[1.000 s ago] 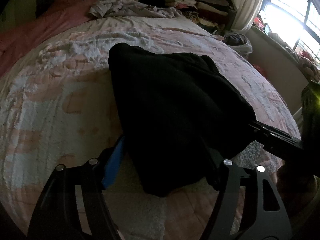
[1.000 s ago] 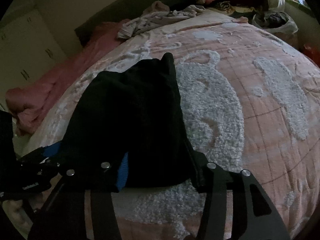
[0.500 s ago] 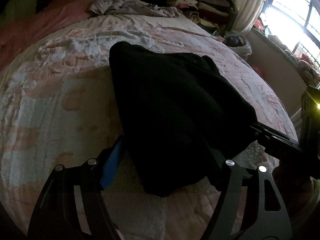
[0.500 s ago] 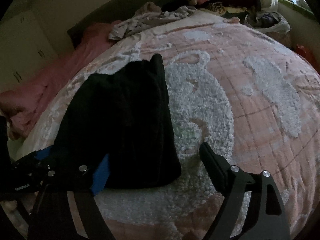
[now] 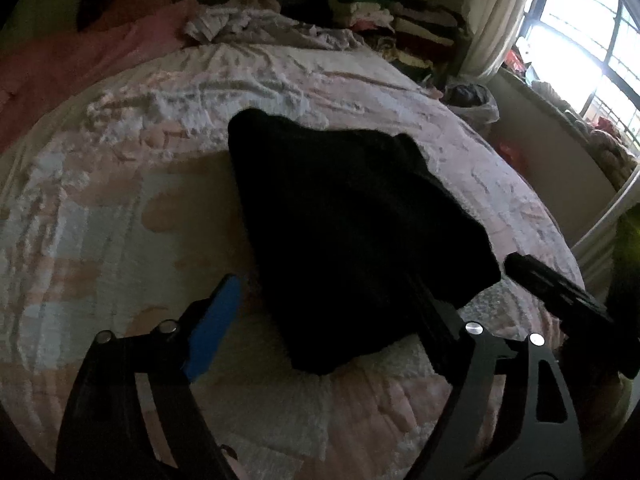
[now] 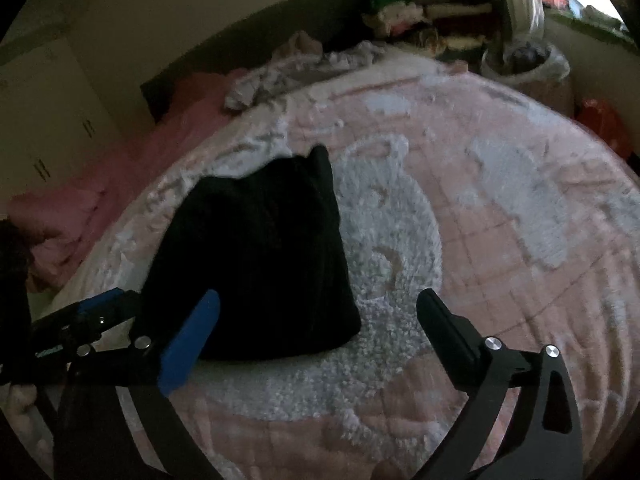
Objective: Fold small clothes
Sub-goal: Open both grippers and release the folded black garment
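A black folded garment (image 5: 352, 232) lies flat on the pink-and-white fleecy bedspread (image 5: 120, 200). My left gripper (image 5: 324, 316) hovers at its near edge with jaws opening. The blue pad (image 5: 216, 320) stands clear of the cloth, and the black finger (image 5: 436, 324) is partly covered by the garment's near corner. In the right wrist view the garment (image 6: 260, 264) lies ahead and to the left of my right gripper (image 6: 320, 320), whose jaws are opening wide. Neither of its pads touches the cloth. The left gripper's fingers (image 6: 100, 300) show at the garment's left side.
Crumpled pale clothes (image 5: 256, 28) and a pink quilt (image 5: 80, 64) lie at the bed's far end. A stack of folded clothes (image 5: 400, 24) stands by the curtain (image 5: 492, 20). A bag-lined bin (image 6: 524, 64) sits off the bed's far right corner. White wardrobe doors (image 6: 44, 120) stand at the left.
The right jaws spread wide, let go of the garment's near edge and drew back to the right. The left jaws widened and its blue pad came off the cloth. The garment stays flat.
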`<state>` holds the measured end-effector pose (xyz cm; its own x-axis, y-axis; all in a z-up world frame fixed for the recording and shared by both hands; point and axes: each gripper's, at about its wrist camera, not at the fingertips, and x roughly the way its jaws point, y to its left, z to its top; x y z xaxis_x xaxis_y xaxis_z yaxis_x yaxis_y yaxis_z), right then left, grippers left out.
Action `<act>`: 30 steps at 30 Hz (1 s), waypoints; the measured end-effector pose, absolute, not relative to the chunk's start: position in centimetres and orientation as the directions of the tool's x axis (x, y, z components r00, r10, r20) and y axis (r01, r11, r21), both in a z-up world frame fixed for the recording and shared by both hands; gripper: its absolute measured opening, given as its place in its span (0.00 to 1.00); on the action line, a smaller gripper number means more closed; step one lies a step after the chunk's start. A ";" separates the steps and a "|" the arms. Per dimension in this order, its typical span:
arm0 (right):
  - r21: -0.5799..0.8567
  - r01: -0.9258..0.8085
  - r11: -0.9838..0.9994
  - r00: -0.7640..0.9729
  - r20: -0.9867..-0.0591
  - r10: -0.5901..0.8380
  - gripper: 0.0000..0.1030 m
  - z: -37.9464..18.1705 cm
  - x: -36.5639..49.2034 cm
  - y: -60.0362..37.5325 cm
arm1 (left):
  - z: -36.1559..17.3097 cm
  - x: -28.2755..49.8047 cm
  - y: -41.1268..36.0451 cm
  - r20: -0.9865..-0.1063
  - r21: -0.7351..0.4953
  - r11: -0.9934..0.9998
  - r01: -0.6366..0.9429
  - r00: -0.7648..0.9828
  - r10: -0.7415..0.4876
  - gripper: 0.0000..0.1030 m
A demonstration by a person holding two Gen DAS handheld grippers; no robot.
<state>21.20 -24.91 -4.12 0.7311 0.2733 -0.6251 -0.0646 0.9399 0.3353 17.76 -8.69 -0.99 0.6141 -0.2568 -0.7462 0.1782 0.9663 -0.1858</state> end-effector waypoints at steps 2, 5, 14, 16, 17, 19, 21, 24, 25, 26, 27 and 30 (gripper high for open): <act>0.313 -0.073 0.947 0.769 -0.587 0.254 0.95 -3.0 20.1 -24.8 | -0.4 17.2 -8.5 -0.736 -0.182 0.966 0.181 0.626 -0.256 0.78; 0.298 -0.081 0.951 0.803 -0.546 0.239 0.96 -1.8 18.7 -24.8 | 0.6 16.4 -8.3 -0.720 -0.178 0.967 0.184 0.645 -0.255 0.85; 0.256 -0.136 0.957 0.843 -0.478 0.248 0.96 1.2 14.7 -23.8 | 3.1 13.0 -7.3 -0.672 -0.155 0.971 0.185 0.701 -0.240 0.91; 0.237 -0.152 0.960 0.846 -0.471 0.250 0.96 1.7 13.7 -23.4 | 3.3 12.4 -7.1 -0.666 -0.145 0.972 0.185 0.708 -0.234 0.91; 0.228 -0.157 0.961 0.848 -0.468 0.250 0.96 1.9 13.4 -23.2 | 3.3 11.9 -7.0 -0.662 -0.142 0.973 0.181 0.713 -0.230 0.91; 0.214 -0.169 0.962 0.849 -0.464 0.252 0.96 2.2 12.5 -22.7 | 3.4 11.1 -6.7 -0.656 -0.133 0.975 0.178 0.722 -0.221 0.91; 0.193 -0.176 0.965 0.852 -0.461 0.247 0.96 2.4 11.8 -22.3 | 3.4 10.2 -6.4 -0.650 -0.121 0.977 0.174 0.731 -0.211 0.91; 0.165 -0.178 0.970 0.861 -0.450 0.235 0.96 2.7 10.9 -21.6 | 3.4 9.0 -5.8 -0.643 -0.100 0.982 0.162 0.743 -0.188 0.91; 0.161 -0.178 0.971 0.863 -0.448 0.232 0.96 2.7 10.6 -21.5 | 3.4 8.6 -5.6 -0.638 -0.091 0.984 0.156 0.749 -0.178 0.91; 0.157 -0.181 0.971 0.865 -0.445 0.233 0.96 2.7 10.3 -21.4 | 3.3 8.0 -5.3 -0.633 -0.085 0.985 0.149 0.756 -0.169 0.91; 0.148 -0.185 0.971 0.864 -0.447 0.233 0.96 2.6 10.1 -21.2 | 3.2 7.6 -5.1 -0.631 -0.079 0.986 0.145 0.758 -0.162 0.91; 0.129 -0.179 0.975 0.860 -0.461 0.219 0.96 2.2 9.4 -20.8 | 2.6 6.7 -4.4 -0.640 -0.074 0.988 0.138 0.753 -0.154 0.91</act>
<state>9.41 -20.76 2.23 0.8600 0.2188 -0.4610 -0.1790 0.9754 0.1290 6.67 -4.39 2.58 0.7529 -0.1537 -0.6399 0.1383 0.9876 -0.0745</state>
